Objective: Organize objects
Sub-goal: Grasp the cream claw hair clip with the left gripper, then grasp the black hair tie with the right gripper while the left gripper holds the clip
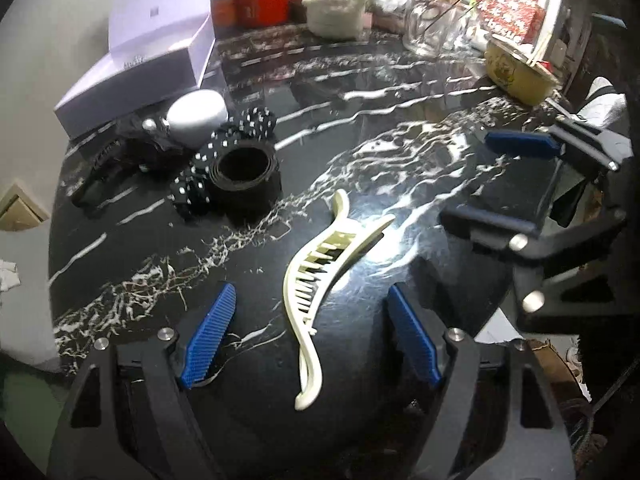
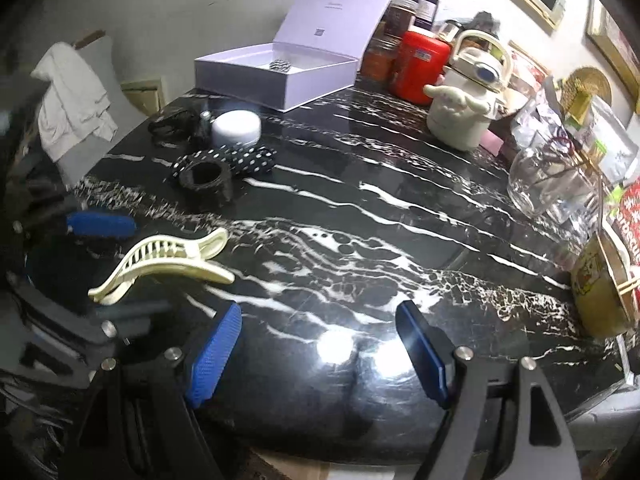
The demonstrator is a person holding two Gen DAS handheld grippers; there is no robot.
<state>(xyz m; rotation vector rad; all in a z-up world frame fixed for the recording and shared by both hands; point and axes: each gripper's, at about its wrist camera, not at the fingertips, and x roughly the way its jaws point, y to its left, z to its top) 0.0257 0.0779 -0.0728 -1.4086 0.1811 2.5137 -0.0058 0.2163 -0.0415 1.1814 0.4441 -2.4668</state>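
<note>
A cream hair claw clip (image 1: 320, 272) lies flat on the black marble table (image 1: 360, 100). My left gripper (image 1: 310, 336) hangs over it, open. Its blue pads (image 1: 208, 336) stand on either side of the clip's lower half without touching it. In the right wrist view the clip (image 2: 160, 264) lies at the left, with the left gripper (image 2: 120, 268) around it. My right gripper (image 2: 320, 360) is open over bare table (image 2: 360, 220), with nothing between its fingers. The left wrist view shows it (image 1: 472, 178) to the right of the clip.
Toward the back left stand an open lavender box (image 2: 280, 76), a white round jar (image 2: 236, 128), a polka-dot scrunchie (image 2: 240, 160), a black coiled band (image 2: 208, 178) and dark hair ties (image 2: 172, 126). A red canister (image 2: 420, 64), white kettle-shaped pot (image 2: 464, 116), glass jar (image 2: 548, 180) and yellow bowl (image 2: 596, 292) line the back and right edge.
</note>
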